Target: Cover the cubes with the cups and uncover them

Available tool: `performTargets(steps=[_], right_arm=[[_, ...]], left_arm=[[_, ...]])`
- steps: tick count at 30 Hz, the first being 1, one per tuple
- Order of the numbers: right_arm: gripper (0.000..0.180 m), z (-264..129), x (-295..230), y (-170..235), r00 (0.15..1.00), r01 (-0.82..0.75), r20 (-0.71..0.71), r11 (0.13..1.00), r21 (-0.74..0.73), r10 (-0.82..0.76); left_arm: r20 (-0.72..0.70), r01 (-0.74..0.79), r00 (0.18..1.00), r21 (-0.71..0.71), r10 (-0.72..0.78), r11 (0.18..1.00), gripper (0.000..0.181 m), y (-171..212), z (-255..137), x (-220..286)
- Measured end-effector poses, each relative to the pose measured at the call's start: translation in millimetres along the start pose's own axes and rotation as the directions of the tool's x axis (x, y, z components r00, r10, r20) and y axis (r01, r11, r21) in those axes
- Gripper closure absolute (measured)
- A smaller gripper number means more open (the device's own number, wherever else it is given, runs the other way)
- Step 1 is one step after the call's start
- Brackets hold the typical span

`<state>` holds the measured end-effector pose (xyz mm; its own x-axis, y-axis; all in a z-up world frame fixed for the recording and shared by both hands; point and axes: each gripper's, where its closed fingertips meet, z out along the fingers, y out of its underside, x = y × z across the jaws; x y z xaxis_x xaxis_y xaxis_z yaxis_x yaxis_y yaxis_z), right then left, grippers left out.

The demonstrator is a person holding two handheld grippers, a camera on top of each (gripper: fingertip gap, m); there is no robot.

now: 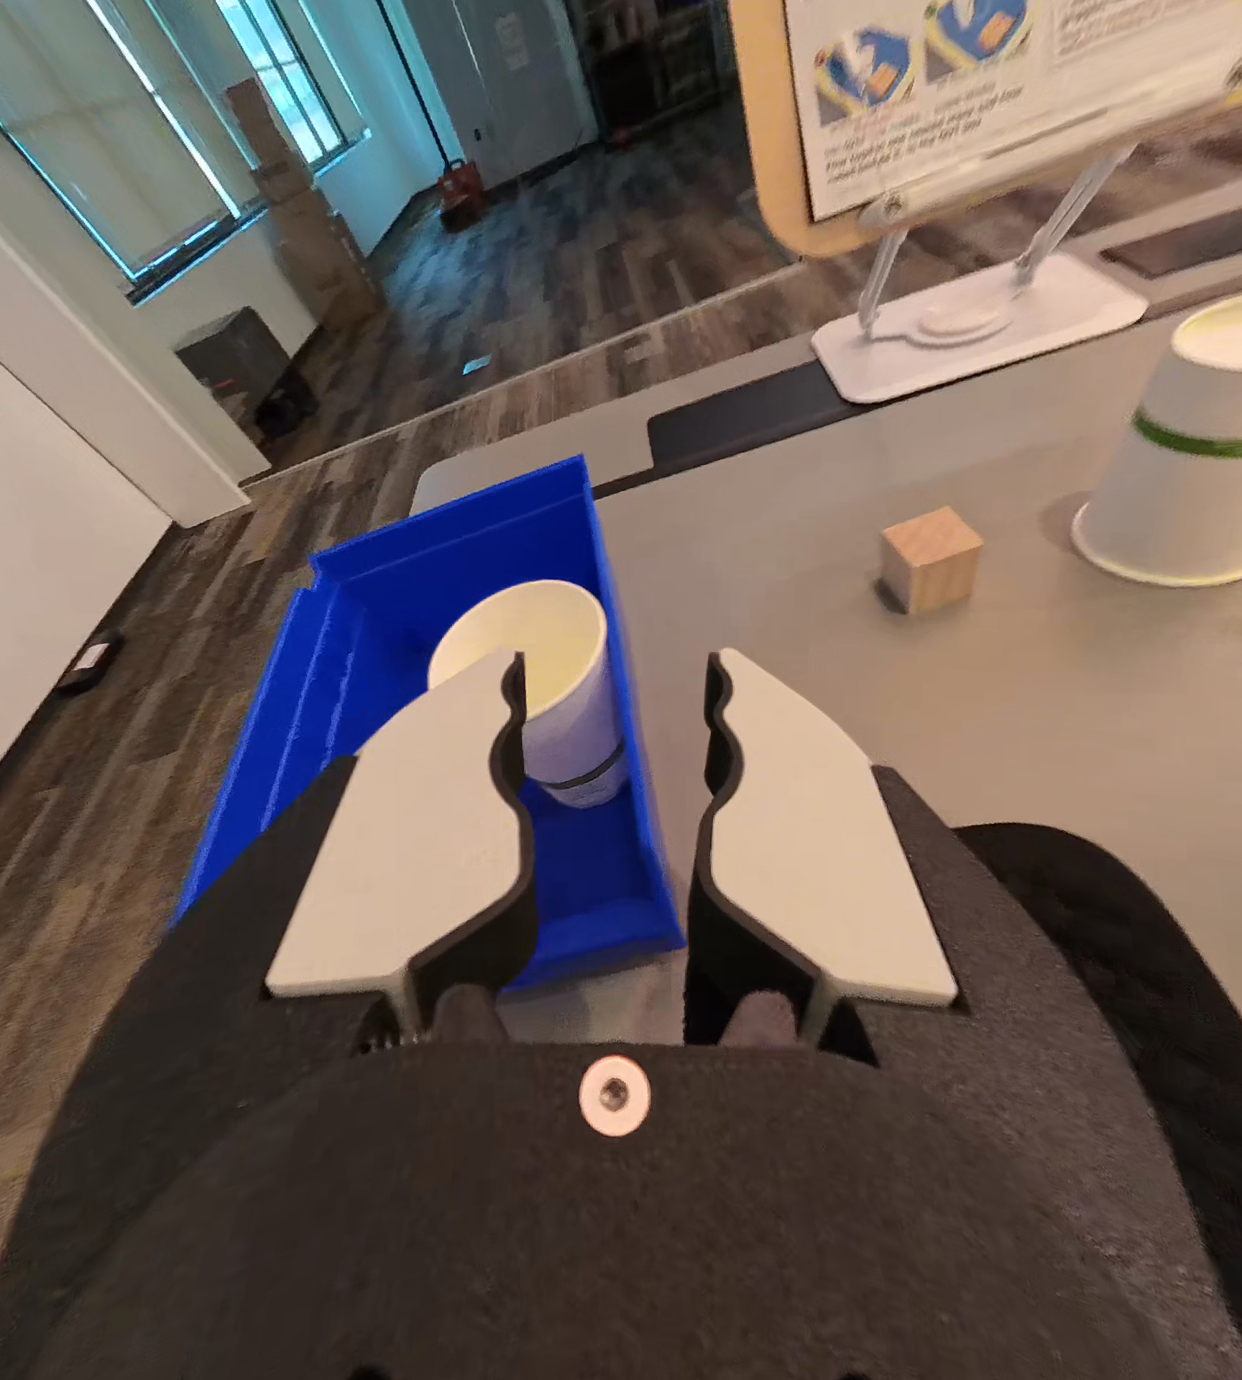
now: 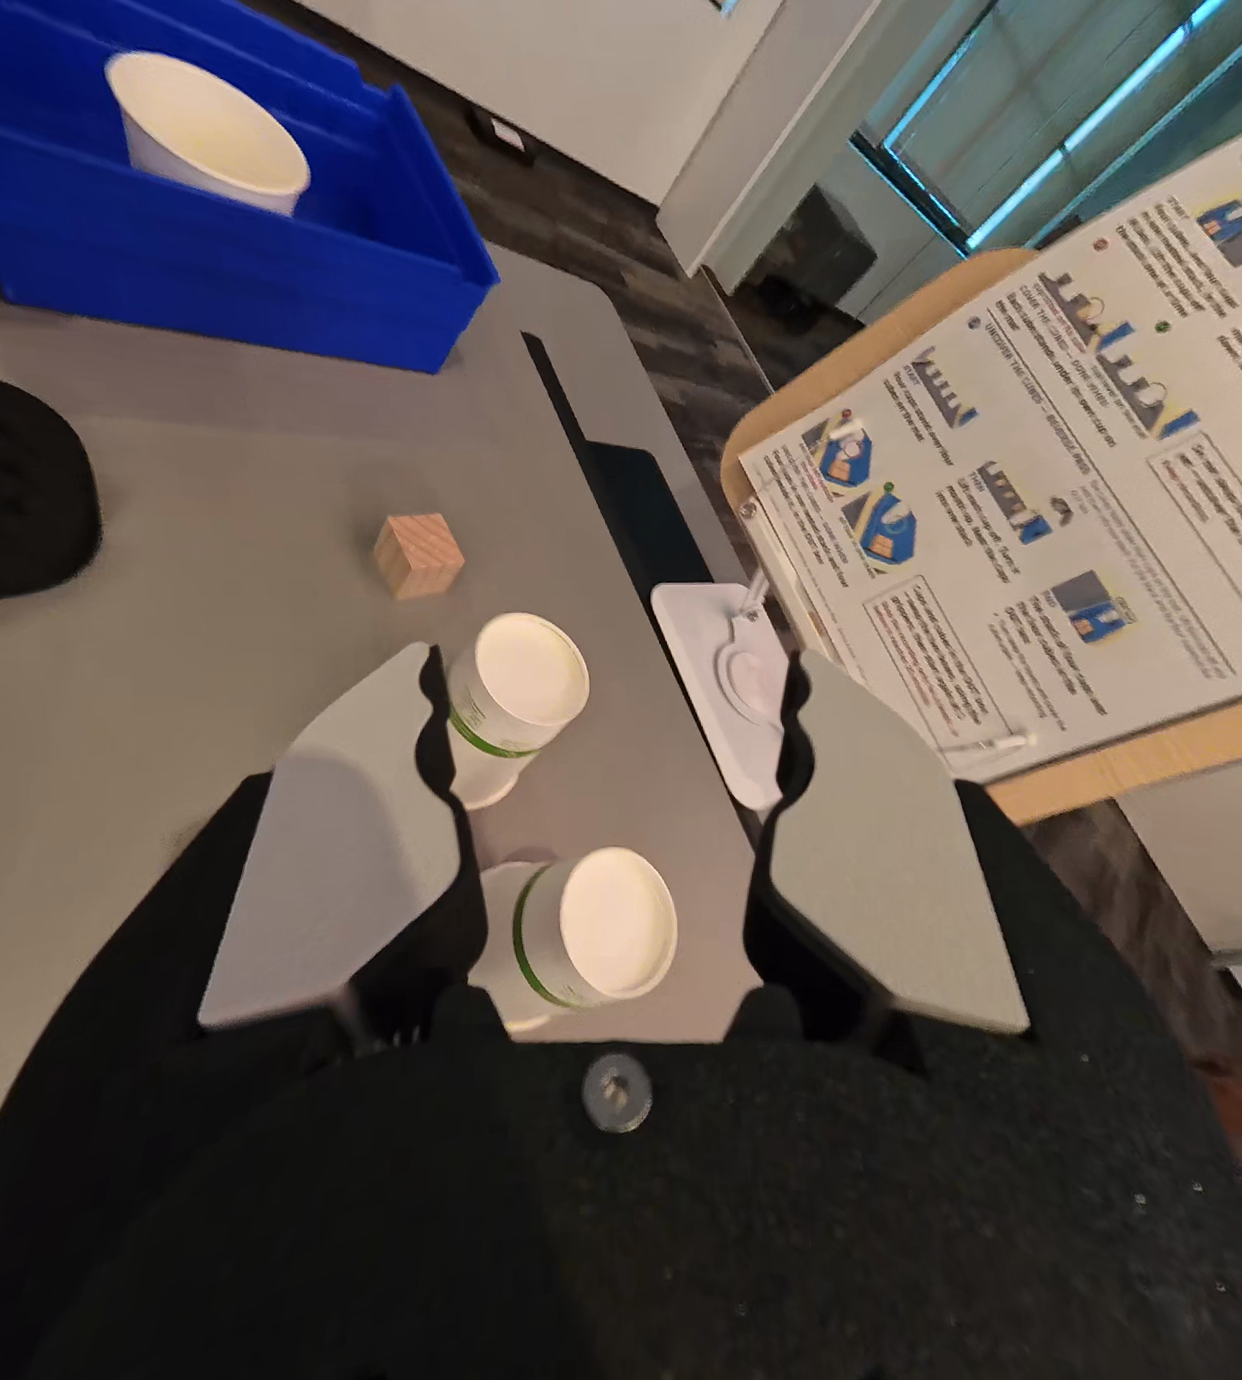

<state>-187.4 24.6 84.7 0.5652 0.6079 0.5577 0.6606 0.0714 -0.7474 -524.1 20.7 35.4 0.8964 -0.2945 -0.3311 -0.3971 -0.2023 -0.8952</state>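
The left gripper [image 1: 614, 664] hangs with its jaws spread and nothing between them, over the near end of a blue bin [image 1: 349, 672]. In the bin stands one white paper cup [image 1: 528, 657], mouth up and tilted, seemingly with nothing in it. The right gripper [image 2: 610, 676] is likewise wide apart, holding nothing, above two upturned cups: the nearer cup [image 2: 603, 926], then the second cup [image 2: 521, 694] just beyond, both rims down on the grey table [image 2: 155, 672]. Farther off sits a bare wooden cube [image 2: 418, 556], uncovered.
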Motion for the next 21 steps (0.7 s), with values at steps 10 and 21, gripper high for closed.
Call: performTargets(steps=[10, 21], right_arm=[[0.095, -5.6, 18.6, 30.4, 0.997, -0.073, -0.002, 0.997, -0.029, 0.073], [0.096, -1.1, 13.1, 42.0, 0.994, -0.089, 0.052, 0.995, -0.051, 0.091]], left_arm=[[-0.221, -0.526, 0.849, -0.281, 0.480, 0.803, 0.137, 25.6, 41.5, -53.3], [-0.505, -0.792, 0.605, -0.309, 0.616, 0.526, 0.142, 75.2, 78.2, -38.3]])
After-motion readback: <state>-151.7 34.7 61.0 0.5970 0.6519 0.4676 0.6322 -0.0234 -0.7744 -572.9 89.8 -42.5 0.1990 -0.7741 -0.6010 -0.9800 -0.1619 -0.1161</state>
